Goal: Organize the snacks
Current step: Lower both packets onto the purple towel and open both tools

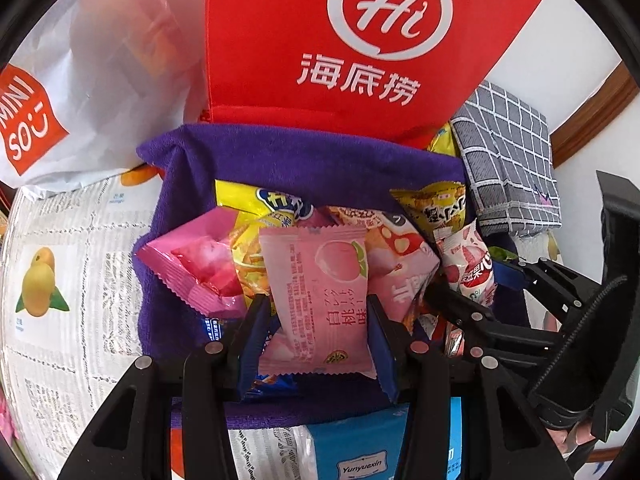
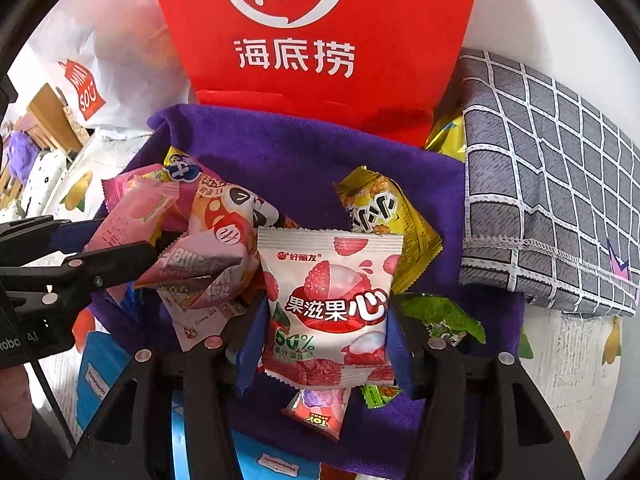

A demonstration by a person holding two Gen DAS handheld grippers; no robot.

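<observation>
A pile of snack packets lies on a purple towel point(image 1: 304, 160) point(image 2: 304, 160). My left gripper point(image 1: 316, 304) is shut on a pink peach packet point(image 1: 320, 272), its blue pads pressing both sides. My right gripper point(image 2: 326, 308) is shut on a white and red lychee gummy packet point(image 2: 328, 280), held upright above the towel. In the left wrist view the right gripper point(image 1: 468, 280) stands at the right with that lychee packet point(image 1: 468, 264). The right wrist view shows the left gripper point(image 2: 124, 240) at the left with the peach packet point(image 2: 132, 208).
A red paper bag point(image 1: 320, 60) stands behind the towel, with a white bag point(image 1: 100, 80) to its left. A grey checked cloth point(image 2: 540, 180) lies at the right. Yellow point(image 2: 380, 208), panda point(image 2: 240, 208) and green point(image 2: 440, 316) packets lie loose. A blue tissue pack point(image 1: 360, 448) sits in front.
</observation>
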